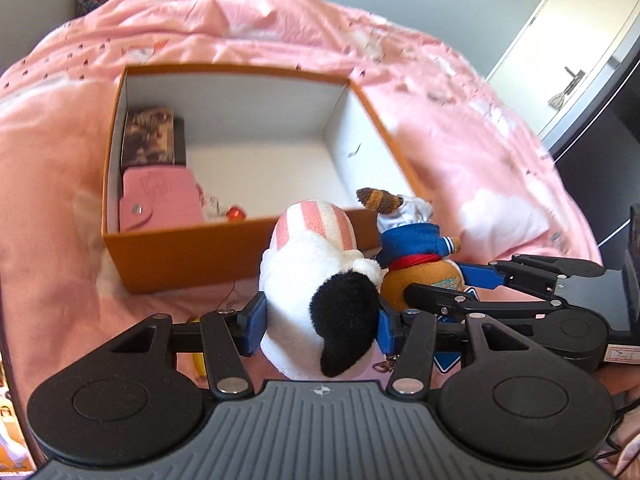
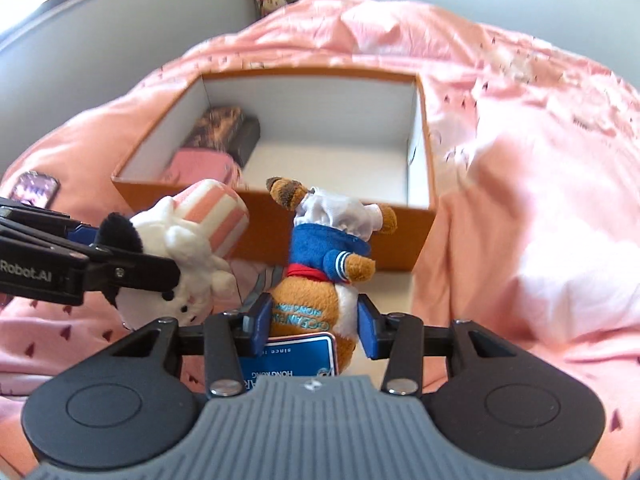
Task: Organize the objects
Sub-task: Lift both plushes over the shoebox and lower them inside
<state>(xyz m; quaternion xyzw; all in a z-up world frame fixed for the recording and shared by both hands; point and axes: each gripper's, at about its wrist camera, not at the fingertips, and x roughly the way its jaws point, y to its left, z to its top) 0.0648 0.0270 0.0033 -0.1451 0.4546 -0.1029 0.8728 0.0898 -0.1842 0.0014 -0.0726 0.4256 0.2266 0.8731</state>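
Holding one plush toy each, both units sit just short of the orange storage box (image 1: 176, 256) that rests on the pink bed cover (image 1: 60, 152).

1. Left hand-held gripper (image 1: 318, 322): its blue pads are closed on the body of the white plush with the black ear and pink-striped hat (image 1: 320, 280). The toy points hat-first toward the box's near wall, which suits a forward drop over the rim.
2. Right hand-held gripper (image 2: 314, 326): its pads are clamped on the lower body of the brown plush in a blue sailor jacket (image 2: 324, 264), with the blue hang tag (image 2: 292, 360) trailing beneath.
3. Box contents: a patterned case (image 1: 148, 136) and a pink snap wallet (image 1: 160, 196) line the left wall. The centre and right of the white floor are bare, probably the intended spot for both toys.
4. A phone (image 2: 34, 190) lies on the bed left of the box.

Judgement: both toys appear ready to be carried over the near rim.
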